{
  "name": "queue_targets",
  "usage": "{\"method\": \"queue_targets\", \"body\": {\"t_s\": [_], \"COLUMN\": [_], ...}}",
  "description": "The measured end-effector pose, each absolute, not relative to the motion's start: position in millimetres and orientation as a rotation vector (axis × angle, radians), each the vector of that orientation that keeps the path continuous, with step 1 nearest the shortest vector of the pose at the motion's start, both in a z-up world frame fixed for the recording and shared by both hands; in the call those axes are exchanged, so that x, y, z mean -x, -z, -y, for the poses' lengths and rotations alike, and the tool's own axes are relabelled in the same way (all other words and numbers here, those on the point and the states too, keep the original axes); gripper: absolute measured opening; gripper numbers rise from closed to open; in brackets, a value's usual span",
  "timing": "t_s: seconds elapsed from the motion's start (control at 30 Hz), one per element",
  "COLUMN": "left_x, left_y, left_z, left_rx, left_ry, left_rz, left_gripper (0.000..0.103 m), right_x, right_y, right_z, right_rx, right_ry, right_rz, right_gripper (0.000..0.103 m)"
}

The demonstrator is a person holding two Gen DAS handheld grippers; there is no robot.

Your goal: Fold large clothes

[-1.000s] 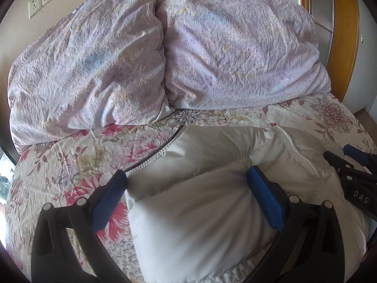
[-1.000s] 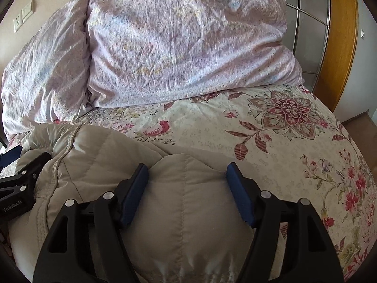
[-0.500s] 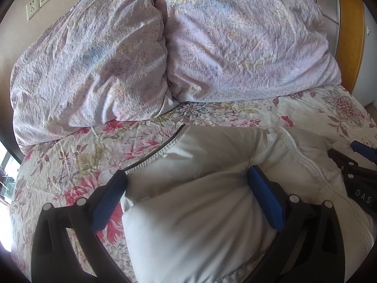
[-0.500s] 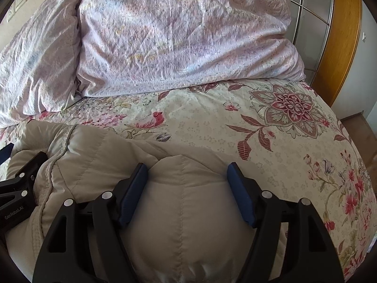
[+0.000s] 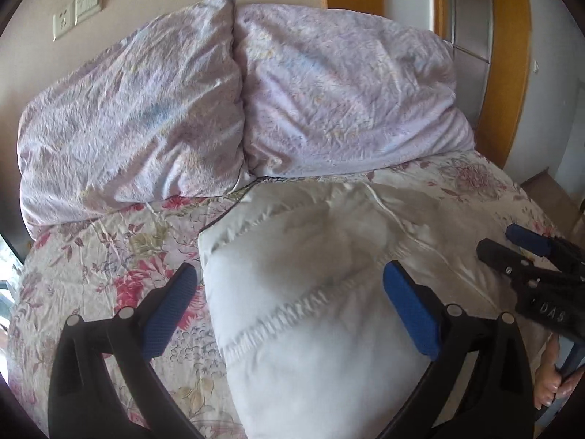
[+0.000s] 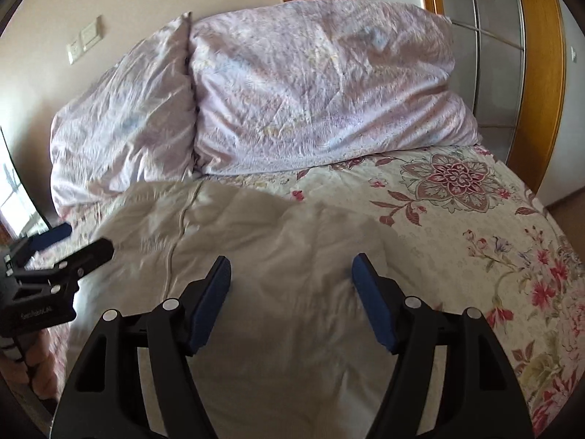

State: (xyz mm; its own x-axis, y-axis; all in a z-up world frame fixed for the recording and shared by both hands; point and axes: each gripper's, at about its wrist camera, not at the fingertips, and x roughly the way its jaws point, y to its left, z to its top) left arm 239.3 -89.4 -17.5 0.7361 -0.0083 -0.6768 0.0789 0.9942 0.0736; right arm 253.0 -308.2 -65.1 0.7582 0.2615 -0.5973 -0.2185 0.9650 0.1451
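Observation:
A pale beige puffy down jacket (image 5: 310, 278) lies folded on the flowered bedspread; it also shows in the right wrist view (image 6: 278, 256). My left gripper (image 5: 289, 303) is open above the jacket's left part, its left finger over the bedspread, its right finger over the jacket. My right gripper (image 6: 292, 292) is open above the jacket's right part, holding nothing. Each gripper shows at the edge of the other's view: the right one (image 5: 526, 256), the left one (image 6: 69, 248).
Two lilac pillows (image 5: 226, 102) lean against the wall at the head of the bed. The flowered bedspread (image 6: 475, 219) stretches right of the jacket. A wooden wardrobe frame (image 6: 541, 73) stands at the far right. Wall sockets (image 5: 76, 11) sit at the upper left.
Both grippers have lifted and pulled back from the jacket. The jacket now lies flatter and reaches further toward the pillows. Both grippers stay open.

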Motion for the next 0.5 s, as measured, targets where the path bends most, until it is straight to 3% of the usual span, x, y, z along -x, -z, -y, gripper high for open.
{"method": "queue_targets", "body": {"t_s": [0.2, 0.5], "left_x": [-234, -239], "left_y": [38, 56], "left_z": [114, 105], "left_rx": [-0.236, -0.179], "left_ry": [-0.012, -0.009], "left_rz": [-0.715, -0.742], "left_gripper": [0.101, 0.101], "right_x": [-251, -255], "right_y": [84, 98], "right_z": [299, 300], "right_rx": [-0.006, -0.016], "right_ry": [-0.218, -0.217], "right_rz": [-0.699, -0.722], "right_gripper": [0.071, 0.071]}}
